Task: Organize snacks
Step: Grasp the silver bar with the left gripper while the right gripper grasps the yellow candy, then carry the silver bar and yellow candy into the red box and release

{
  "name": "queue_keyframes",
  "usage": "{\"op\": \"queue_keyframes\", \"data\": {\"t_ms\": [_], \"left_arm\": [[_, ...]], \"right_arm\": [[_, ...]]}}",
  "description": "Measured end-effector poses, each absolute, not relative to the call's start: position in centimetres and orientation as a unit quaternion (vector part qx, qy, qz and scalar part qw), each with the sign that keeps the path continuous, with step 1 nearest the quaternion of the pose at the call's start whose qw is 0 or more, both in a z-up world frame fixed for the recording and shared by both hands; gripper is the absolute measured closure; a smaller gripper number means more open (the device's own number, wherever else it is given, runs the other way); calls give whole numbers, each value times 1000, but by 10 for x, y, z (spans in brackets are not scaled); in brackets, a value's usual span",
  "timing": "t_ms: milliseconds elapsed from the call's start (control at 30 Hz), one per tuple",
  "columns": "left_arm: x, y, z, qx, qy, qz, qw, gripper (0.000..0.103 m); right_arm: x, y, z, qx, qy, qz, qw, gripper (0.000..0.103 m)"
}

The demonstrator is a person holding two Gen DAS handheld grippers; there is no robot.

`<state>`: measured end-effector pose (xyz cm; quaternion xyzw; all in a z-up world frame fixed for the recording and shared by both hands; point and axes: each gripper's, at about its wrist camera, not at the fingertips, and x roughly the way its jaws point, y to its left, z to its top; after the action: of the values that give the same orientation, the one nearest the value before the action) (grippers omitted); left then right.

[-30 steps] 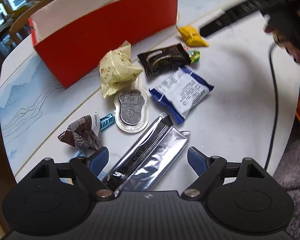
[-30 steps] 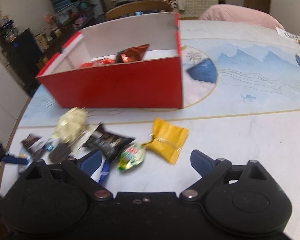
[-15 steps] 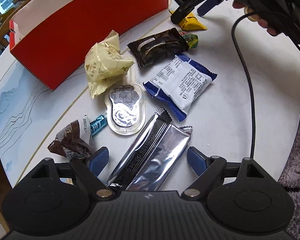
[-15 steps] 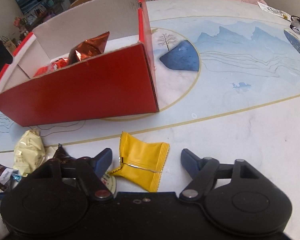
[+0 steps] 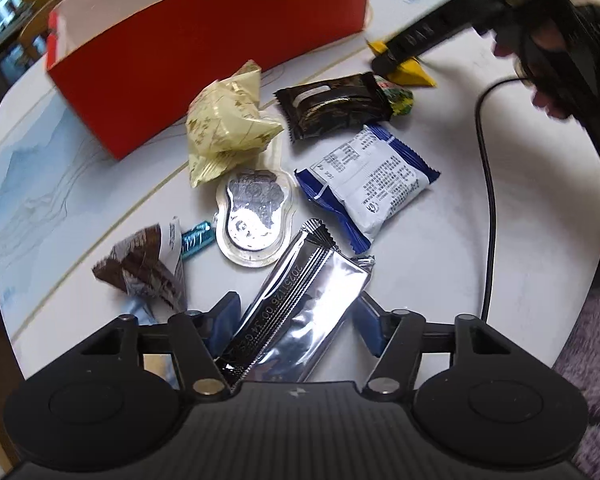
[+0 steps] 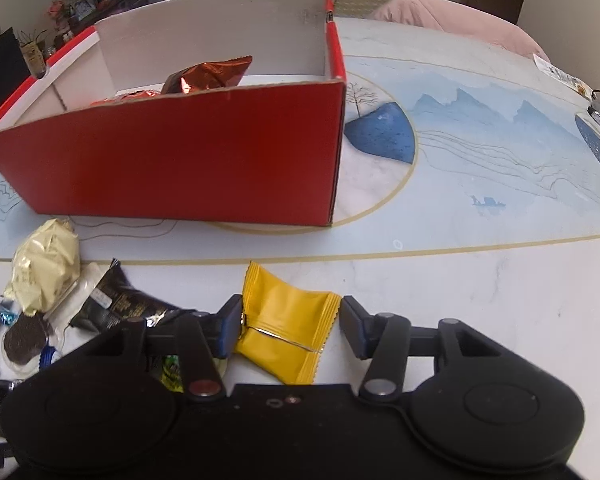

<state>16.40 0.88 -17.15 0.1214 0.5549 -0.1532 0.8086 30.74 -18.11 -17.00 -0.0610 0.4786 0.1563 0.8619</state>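
A silver foil bar packet (image 5: 300, 300) lies on the white table between the fingers of my left gripper (image 5: 296, 322). Its jaws are closing, the left pad at the packet's edge and the right pad a sliver off. A yellow snack packet (image 6: 288, 332) lies between the fingers of my right gripper (image 6: 292, 318), whose jaws are closing too, with a thin gap at the right pad. The left wrist view shows the right gripper (image 5: 400, 52) over the yellow packet (image 5: 414, 72). The red box (image 6: 172, 160) stands behind, holding a red foil bag (image 6: 208, 76).
Loose snacks lie in front of the red box (image 5: 204, 52): a cream pouch (image 5: 228, 128), a dark cookie packet (image 5: 332, 106), a white-and-blue packet (image 5: 372, 184), a clear blister pack (image 5: 256, 216) and a brown wrapper (image 5: 148, 264). A black cable (image 5: 486, 200) hangs at the right, near the table's edge.
Both pairs of jaws have narrowed. The right gripper came down and forward until the yellow packet sits between its fingers. The left gripper stayed over the silver packet.
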Motion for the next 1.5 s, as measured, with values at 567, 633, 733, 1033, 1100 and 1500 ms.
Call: {"op": "queue_keyframes", "data": {"t_ms": [567,633,733,1033,1100,1500], "left_arm": [[143,44,-167,-70,559,-20,826,49],[137,50,-165,-94,556,-12,825,49],[130,54,-156,-122,546,-9,829,49],[118,56,-118,-157,513,0,844,49],[118,55,-108,-157,507,0,847,49],[135,54,-49,-145,460,2,876,49]], "right_arm": [[268,-212,-142,-28,457,166,874,58],[260,-213,-134,-26,449,173,877,58],[249,-211,-121,-30,434,186,881,59],[224,-203,-79,-31,395,219,892,59],[221,-200,-69,-32,385,228,894,59],[226,-186,-22,-48,333,250,908,59]]}}
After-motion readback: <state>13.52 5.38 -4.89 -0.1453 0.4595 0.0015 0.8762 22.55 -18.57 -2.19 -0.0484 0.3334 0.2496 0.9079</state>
